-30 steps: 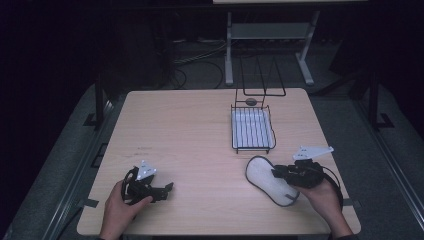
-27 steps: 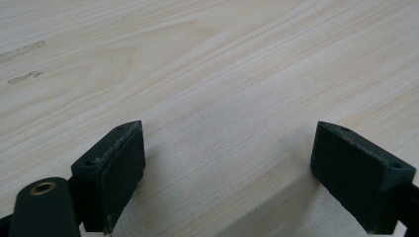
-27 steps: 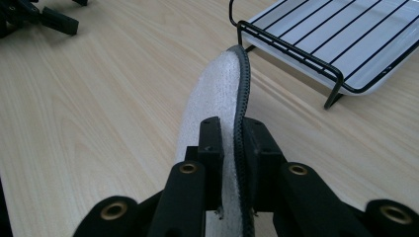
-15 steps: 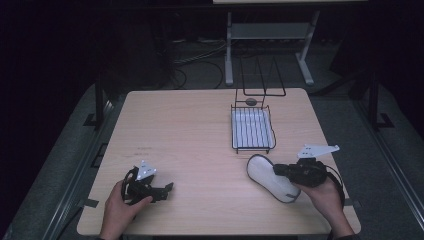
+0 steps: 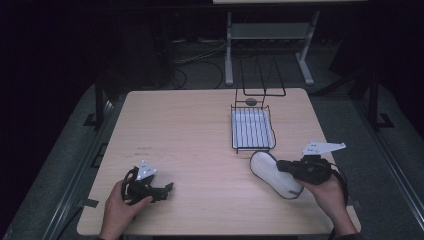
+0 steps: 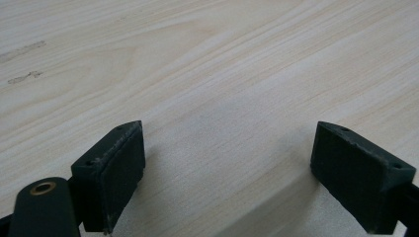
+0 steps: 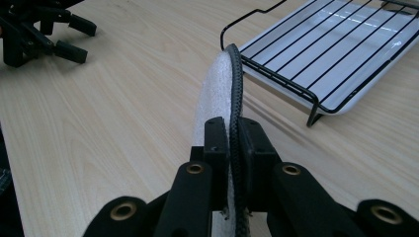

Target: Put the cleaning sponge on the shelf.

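My right tongs (image 7: 231, 148) pinch the thin edge of a white insole (image 7: 213, 94) with a dark rim; their jaws have just been closing on it, and now both pads press it; the insole stands on its side in the grip, its far tip just beside the wire tray (image 7: 346, 44); from above I see it at the near right of the bench (image 5: 200, 130), in front of the tray; my left tongs (image 6: 230, 173) are wide open and hold nothing, low over bare wood at the near left.
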